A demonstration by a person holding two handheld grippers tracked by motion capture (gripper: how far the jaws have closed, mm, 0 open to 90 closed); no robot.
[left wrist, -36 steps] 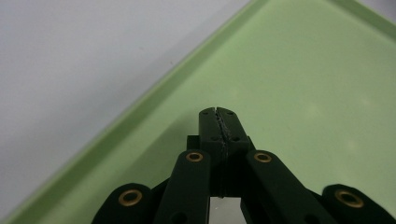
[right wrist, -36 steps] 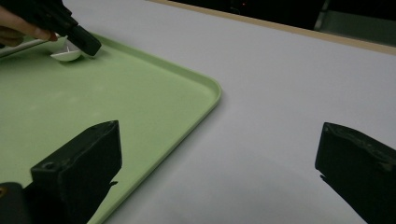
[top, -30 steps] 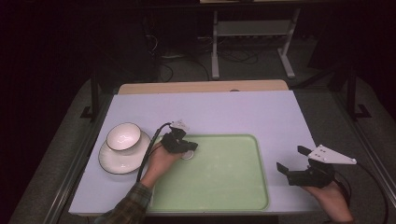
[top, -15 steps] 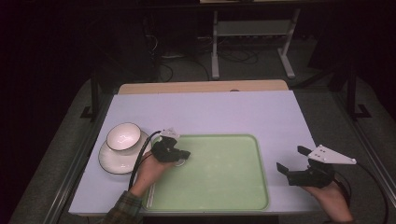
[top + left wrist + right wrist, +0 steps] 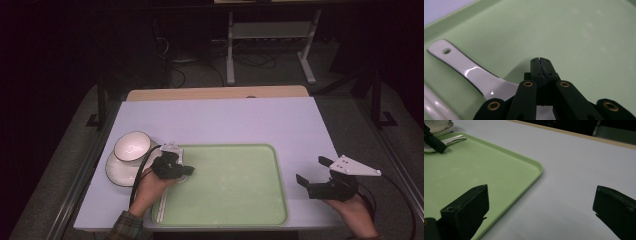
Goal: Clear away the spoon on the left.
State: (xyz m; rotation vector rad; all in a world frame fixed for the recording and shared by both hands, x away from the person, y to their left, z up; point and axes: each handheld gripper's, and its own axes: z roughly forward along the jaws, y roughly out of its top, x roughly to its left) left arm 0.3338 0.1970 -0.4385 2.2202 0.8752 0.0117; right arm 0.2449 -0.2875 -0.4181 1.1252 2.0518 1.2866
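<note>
My left gripper [image 5: 186,170] sits low over the left end of the green tray [image 5: 235,200], jaws pressed together with nothing between them [image 5: 541,60]. A white ceramic spoon [image 5: 471,71] lies flat on the tray [image 5: 586,37] beneath that gripper. Its holed handle points away to the side and its bowl end is hidden under the jaw links. From above, the spoon handle [image 5: 161,207] runs along the tray's left rim. My right gripper [image 5: 311,170] is held still just right of the tray, jaws wide apart [image 5: 541,195] over bare table, with the tray corner [image 5: 534,167] ahead.
A white bowl [image 5: 132,146] stands on a white plate [image 5: 114,176] just left of the tray, close to my left hand. The pale table top [image 5: 225,120] stretches behind the tray. A metal stand [image 5: 270,30] and cables lie on the dark floor beyond.
My left hand has slid left and toward the near edge, across the tray's left end. The right gripper has kept still.
</note>
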